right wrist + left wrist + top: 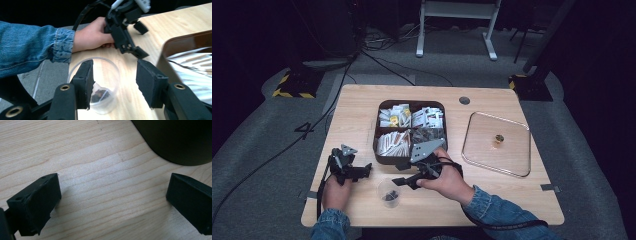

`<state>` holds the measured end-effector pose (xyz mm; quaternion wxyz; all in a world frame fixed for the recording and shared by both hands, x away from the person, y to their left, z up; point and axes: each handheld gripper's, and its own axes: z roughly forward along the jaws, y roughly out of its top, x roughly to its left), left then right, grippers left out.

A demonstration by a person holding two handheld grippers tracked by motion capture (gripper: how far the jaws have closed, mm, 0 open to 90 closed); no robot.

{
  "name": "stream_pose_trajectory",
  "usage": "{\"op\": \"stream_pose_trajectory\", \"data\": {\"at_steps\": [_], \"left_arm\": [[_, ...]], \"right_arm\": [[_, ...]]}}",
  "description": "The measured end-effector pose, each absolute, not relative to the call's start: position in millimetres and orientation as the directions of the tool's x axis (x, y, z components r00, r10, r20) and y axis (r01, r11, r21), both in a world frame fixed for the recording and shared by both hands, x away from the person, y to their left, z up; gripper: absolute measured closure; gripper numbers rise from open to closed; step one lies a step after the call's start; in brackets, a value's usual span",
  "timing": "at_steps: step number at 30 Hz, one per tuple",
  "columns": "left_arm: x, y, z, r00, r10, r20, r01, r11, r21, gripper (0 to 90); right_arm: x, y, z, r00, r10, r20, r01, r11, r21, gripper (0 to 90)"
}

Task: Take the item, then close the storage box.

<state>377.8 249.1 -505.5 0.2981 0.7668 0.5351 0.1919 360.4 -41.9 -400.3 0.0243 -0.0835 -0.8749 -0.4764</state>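
A small clear plastic cup [390, 192] stands near the table's front edge with a dark packet [100, 93] in its bottom. My right gripper [398, 180] hovers just above and beside the cup [102, 106], open, with nothing between its jaws [115, 75]. My left gripper [366, 170] rests low over bare wood to the left of the cup, open and empty [112, 192]. It shows in the right gripper view [141, 40] past the cup. A brown compartment tray [376, 137] of packets lies behind both grippers.
A clear square lid [492, 155] with a gold knob [498, 138] lies right of the tray. The tray's dark corner [180, 140] is just ahead of the left gripper, its wall [175, 42] right of the right one. Cables and a desk frame are on the floor behind.
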Motion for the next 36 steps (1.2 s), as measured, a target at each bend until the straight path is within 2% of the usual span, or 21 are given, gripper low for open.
{"op": "stream_pose_trajectory", "data": {"at_steps": [8, 22, 36], "left_arm": [[377.9, 249.1, -505.5, 0.354, 0.935, -0.025, 0.706, -0.249, 0.663, 0.1], [378.3, 249.1, -505.5, 0.353, 0.935, -0.024, 0.705, -0.249, 0.664, 0.1], [378.2, 249.4, -505.4, 0.353, 0.935, -0.023, 0.706, -0.25, 0.663, 0.1]], "right_arm": [[370.9, -69.2, -387.5, -0.974, 0.204, 0.1, 0.192, 0.502, 0.843, 47.8], [403.9, -141.2, -367.7, -0.905, 0.423, 0.05, 0.258, 0.45, 0.855, 47.1], [436.1, -233.3, -384.1, -0.771, 0.637, 0.013, 0.35, 0.407, 0.844, 43.7]]}}
